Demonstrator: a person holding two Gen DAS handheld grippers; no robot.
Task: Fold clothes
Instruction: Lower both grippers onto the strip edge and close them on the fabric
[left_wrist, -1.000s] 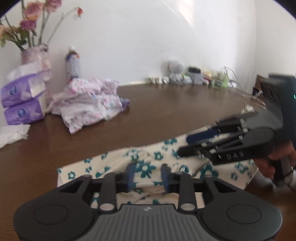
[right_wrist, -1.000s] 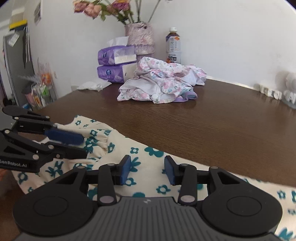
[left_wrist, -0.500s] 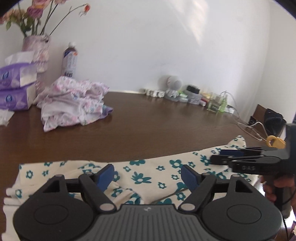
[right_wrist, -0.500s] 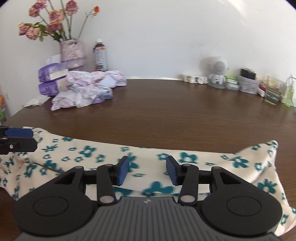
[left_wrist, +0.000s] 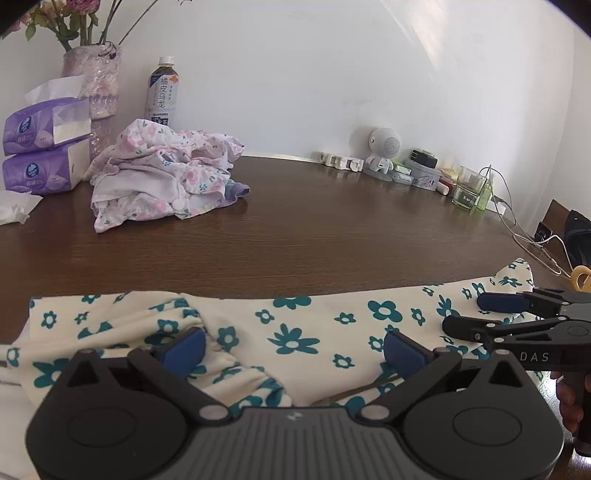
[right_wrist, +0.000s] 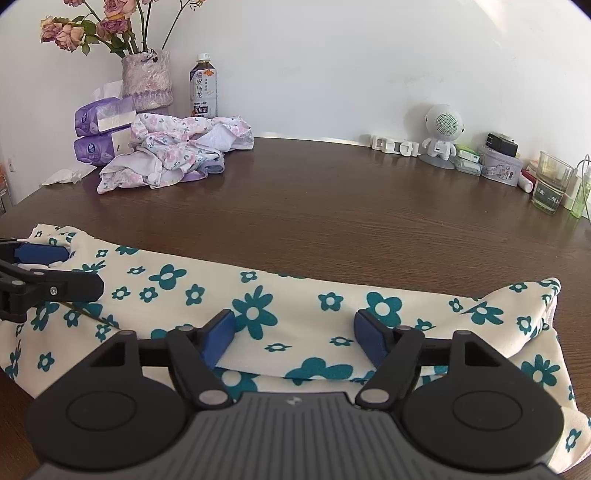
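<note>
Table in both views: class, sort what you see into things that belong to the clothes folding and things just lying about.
Belongs to the job:
cream floral garment
pink floral clothes pile
left gripper, open
right gripper, open

Just lying about:
tissue packs
vase
bottle
robot figure
glass
table

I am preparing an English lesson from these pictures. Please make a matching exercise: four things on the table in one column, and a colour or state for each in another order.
Things:
1. tissue packs
2. cream garment
3. crumpled clothes
4. drinking glass

Descriptions:
A. teal flowers, spread out flat
B. purple, stacked in two
C. clear, by the wall
D. pink and white, in a heap

Pairs: 1-B, 2-A, 3-D, 4-C
</note>
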